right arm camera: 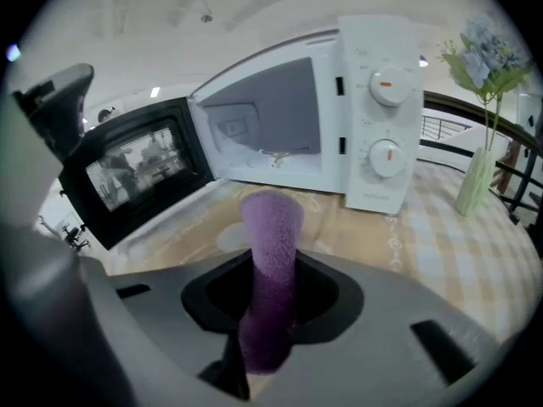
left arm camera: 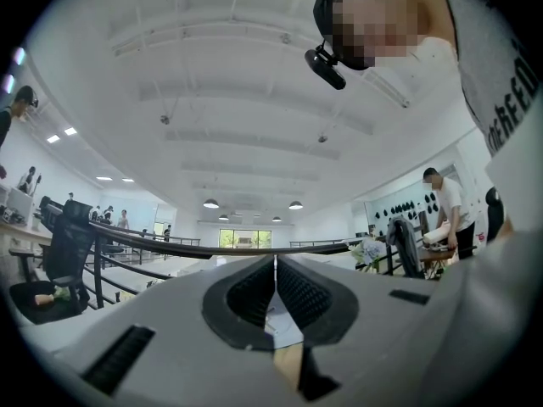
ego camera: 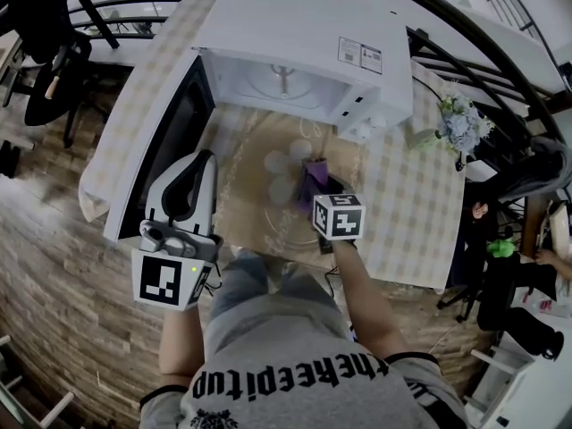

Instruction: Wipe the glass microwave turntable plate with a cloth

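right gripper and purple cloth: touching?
Touching. The right gripper view shows the right gripper with its jaws closed on the purple cloth, which stands up between them.

The purple cloth (right arm camera: 271, 227) looks fuzzy and matt. At frame centre, the glass turntable plate (ego camera: 277, 166) is clear and glossy. The microwave (ego camera: 295, 34) casing is smooth white.

Head view looks steeply down on the worktop (ego camera: 404, 199); right gripper view shares its microwave (right arm camera: 377, 113), close; left gripper view faces the ceiling (left arm camera: 221, 83).
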